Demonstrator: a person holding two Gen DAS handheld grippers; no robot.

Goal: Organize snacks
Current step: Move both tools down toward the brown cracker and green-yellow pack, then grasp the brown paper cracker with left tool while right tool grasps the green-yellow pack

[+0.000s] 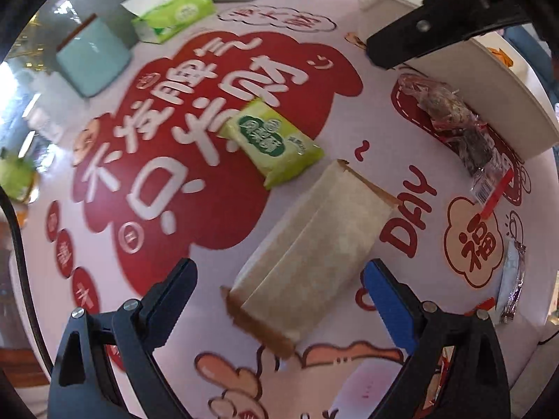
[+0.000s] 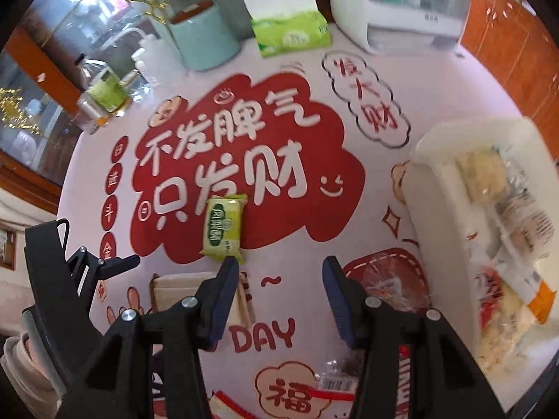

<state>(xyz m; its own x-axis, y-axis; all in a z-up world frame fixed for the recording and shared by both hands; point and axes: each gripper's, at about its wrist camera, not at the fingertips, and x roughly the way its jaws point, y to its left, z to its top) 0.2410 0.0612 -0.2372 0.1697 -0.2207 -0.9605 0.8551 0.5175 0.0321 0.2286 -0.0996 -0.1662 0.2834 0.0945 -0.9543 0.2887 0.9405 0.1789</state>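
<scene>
A long beige paper packet [image 1: 307, 255] lies flat on the printed tablecloth. My left gripper [image 1: 279, 272] hangs over it, pointing steeply down, open, with a finger on each side of the packet and neither pad pressing on it. Beyond it lies a green snack packet [image 1: 272, 143]. A clear packet of dark snacks [image 1: 450, 118] rests against the white bin [image 1: 506, 104]. My right gripper [image 2: 279, 272] is open over bare cloth with nothing between its fingers. The green packet [image 2: 223, 227] lies just beyond its left finger, which hides part of the beige packet [image 2: 174, 293].
The white bin's wall [image 2: 433, 209] stands at the right, with several wrapped snacks inside. A teal canister [image 2: 206, 42], a green tissue pack [image 2: 290, 33] and a bottle [image 2: 101, 94] line the far edge. A small silver packet [image 1: 512, 279] lies near the right edge.
</scene>
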